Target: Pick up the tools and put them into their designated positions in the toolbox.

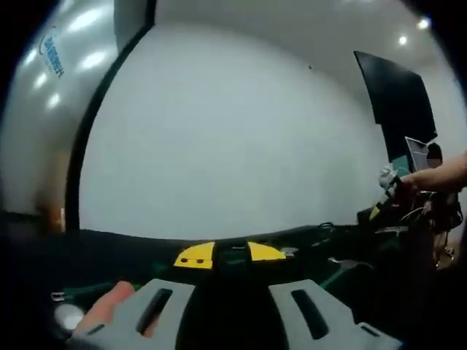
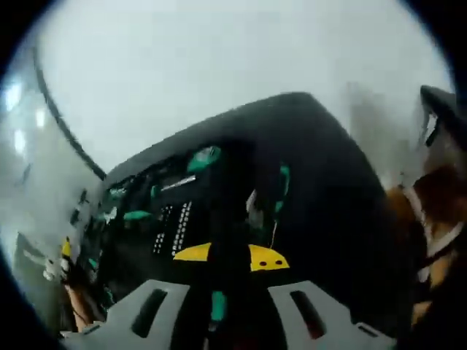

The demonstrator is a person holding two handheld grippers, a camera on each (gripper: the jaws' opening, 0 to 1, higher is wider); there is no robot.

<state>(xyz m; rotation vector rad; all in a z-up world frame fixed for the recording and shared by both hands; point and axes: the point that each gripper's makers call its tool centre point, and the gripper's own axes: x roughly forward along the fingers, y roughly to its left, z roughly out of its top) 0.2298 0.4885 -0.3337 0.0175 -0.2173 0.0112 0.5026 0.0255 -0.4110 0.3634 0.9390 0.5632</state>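
Observation:
The open black toolbox (image 2: 182,211) lies ahead in the right gripper view, with green-handled tools (image 2: 204,157) and rows of sockets (image 2: 171,222) set in it. My right gripper (image 2: 230,255) is shut on a dark tool with a green band (image 2: 217,306). Its shaft rises between the yellow-tipped jaws over the box. My left gripper (image 1: 230,254) points at a white wall above the black table edge (image 1: 131,240). Its yellow-tipped jaws stand close together, with nothing sticking out past them. A person's hand holds the left gripper (image 2: 66,255) at the left of the right gripper view.
A person's arm (image 1: 438,175) holds the right gripper (image 1: 390,193) at the right of the left gripper view. A black panel (image 1: 398,95) hangs on the wall there. A finger (image 1: 109,302) shows beside my left jaw. Small tools (image 1: 343,264) lie on the dark table.

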